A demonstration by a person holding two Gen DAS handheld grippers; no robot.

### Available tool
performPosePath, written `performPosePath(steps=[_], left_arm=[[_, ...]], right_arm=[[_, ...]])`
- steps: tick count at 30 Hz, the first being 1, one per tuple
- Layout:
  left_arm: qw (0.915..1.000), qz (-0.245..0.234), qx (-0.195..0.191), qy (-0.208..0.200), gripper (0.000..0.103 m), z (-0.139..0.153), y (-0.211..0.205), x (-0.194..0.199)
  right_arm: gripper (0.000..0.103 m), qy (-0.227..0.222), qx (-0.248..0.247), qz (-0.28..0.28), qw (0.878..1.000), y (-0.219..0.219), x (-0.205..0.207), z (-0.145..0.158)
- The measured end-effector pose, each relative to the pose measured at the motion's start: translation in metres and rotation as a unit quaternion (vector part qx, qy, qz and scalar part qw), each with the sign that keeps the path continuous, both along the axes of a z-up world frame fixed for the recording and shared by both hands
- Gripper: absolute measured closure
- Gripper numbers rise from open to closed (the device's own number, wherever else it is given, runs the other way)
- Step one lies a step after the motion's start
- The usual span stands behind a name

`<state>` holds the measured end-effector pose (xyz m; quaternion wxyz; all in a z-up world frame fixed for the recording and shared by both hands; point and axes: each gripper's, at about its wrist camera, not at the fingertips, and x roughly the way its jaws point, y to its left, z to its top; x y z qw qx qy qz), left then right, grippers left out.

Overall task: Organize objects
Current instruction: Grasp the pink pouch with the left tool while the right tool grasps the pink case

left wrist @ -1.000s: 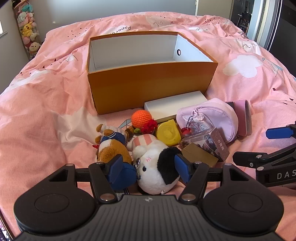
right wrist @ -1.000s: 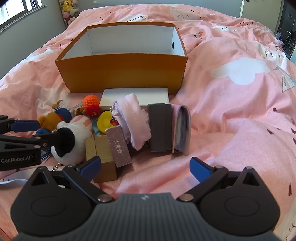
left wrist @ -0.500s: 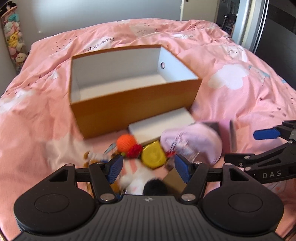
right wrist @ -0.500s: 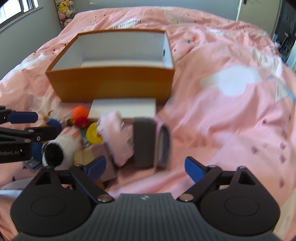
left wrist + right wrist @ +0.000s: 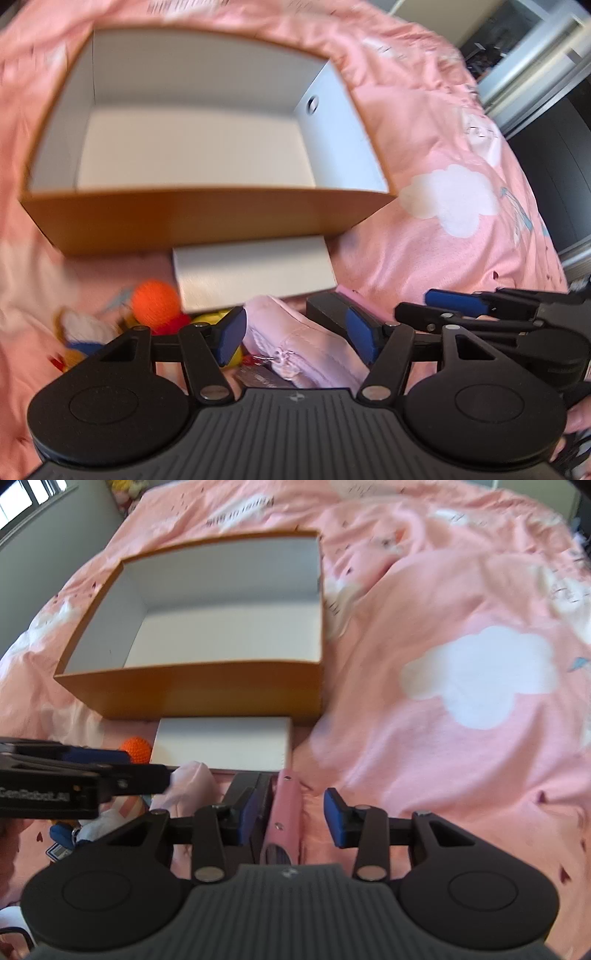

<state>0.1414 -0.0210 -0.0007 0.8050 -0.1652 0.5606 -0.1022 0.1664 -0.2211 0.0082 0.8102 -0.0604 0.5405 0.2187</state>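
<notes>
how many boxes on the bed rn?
2. The open orange box sits farthest from the cameras; the flat white box lies against its near wall. Smaller ones may be hidden behind the grippers.

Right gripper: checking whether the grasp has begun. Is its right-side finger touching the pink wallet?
Apart. The right wrist view shows a strip of pink bedding between that finger and the pink wallet.

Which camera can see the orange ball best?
The left wrist view. There the orange ball shows almost whole, lying on the pink bedcover in front of the orange box. In the right wrist view only its top peeks out, because the left gripper covers the rest.
</notes>
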Motion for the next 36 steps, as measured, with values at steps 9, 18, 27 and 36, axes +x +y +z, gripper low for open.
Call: performPosePath(steps=[9, 18, 27, 36], left_arm=[[0.9934, 0.047, -0.035, 0.098, 0.03, -0.03, 0.01, 0.008], [0.9922, 0.008, -0.043, 0.117, 0.03, -0.034, -0.013, 0.007], [0.9913, 0.002, -0.056, 0.119, 0.036, -0.041, -0.01, -0.01], [0.9937, -0.02, -0.049, 0.098, 0.042, -0.041, -0.018, -0.017]], right_arm=[[0.067, 0.071, -0.017, 0.024, 0.997, 0.008, 0.024, -0.035], [0.077, 0.135, -0.001, 0.03, 0.99, 0.0, 0.035, -0.041], [0.083, 0.164, -0.009, 0.03, 0.986, -0.005, 0.054, -0.05], [0.08, 0.187, -0.019, 0.02, 0.982, -0.011, 0.057, -0.054]])
